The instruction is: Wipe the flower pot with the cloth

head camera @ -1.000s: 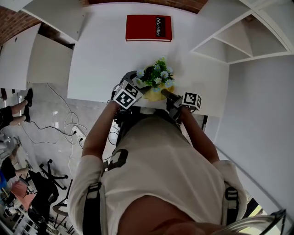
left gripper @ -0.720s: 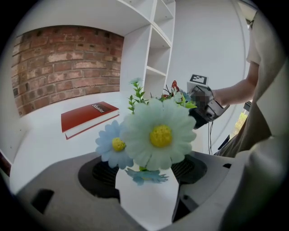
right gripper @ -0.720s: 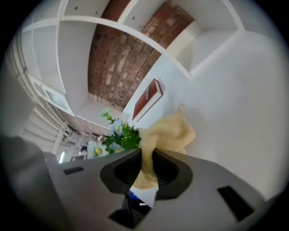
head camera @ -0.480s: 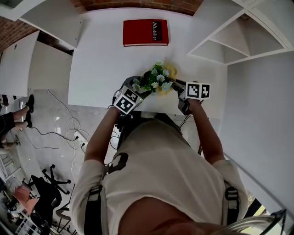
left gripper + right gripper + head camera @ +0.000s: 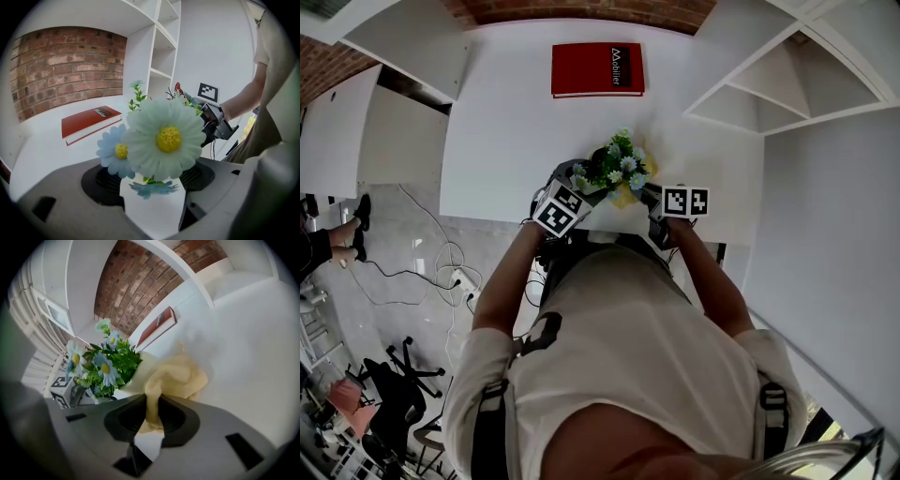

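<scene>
The right gripper (image 5: 649, 195) has swung back toward the table's (image 5: 516, 112) near edge, jaws pinching the yellow cloth (image 5: 176, 376) beside the upright flower pot (image 5: 154, 206), which stands just to its left, clamped in the left gripper (image 5: 584, 190).

text | red book (image 5: 597, 68) | white cover print, probably "Mobilier"

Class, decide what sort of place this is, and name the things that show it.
Probably an office or workroom: a white desk holding a red book, white open shelves beside a brick wall, and a swivel chair with loose cables on the floor.
</scene>
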`<state>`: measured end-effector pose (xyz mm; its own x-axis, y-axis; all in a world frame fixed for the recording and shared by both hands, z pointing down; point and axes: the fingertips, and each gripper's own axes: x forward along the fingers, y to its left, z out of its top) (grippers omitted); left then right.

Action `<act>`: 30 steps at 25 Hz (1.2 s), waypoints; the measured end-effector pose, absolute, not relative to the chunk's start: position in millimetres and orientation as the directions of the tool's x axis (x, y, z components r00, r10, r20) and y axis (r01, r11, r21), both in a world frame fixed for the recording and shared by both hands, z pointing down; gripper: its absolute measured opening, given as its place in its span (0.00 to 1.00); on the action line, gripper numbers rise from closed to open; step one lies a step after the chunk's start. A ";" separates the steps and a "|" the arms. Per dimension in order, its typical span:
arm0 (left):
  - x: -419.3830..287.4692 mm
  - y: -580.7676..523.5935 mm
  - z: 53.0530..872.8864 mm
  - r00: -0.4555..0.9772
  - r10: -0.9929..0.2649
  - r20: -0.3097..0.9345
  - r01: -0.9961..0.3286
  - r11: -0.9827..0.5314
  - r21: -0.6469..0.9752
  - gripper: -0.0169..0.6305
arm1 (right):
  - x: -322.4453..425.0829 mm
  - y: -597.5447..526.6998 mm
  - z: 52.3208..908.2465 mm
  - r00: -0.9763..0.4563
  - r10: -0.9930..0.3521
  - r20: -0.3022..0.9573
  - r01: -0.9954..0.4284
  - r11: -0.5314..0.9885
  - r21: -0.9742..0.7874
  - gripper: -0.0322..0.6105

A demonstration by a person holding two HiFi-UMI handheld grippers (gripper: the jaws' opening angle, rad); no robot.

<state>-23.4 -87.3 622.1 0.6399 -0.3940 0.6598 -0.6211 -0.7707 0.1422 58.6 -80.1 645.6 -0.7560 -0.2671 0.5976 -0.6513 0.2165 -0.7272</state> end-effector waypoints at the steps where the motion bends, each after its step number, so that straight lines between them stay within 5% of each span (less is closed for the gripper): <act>1: -24.0 -85.6 622.1 0.639 -0.393 0.661 -0.622 -0.769 0.145 0.58 | 56.1 -77.4 645.3 -0.758 -0.262 0.597 -0.649 0.215 -0.730 0.17; 19: -13.9 -64.8 622.1 0.655 -0.358 0.666 -0.575 -0.808 0.130 0.58 | 36.0 -43.2 641.1 -0.776 -0.196 0.600 -0.630 0.181 -0.755 0.17; 30: -14.2 -81.3 625.2 0.619 -0.389 0.682 -0.603 -0.792 0.095 0.58 | 99.8 -125.6 598.1 -0.705 -0.295 0.645 -0.703 0.412 -0.580 0.17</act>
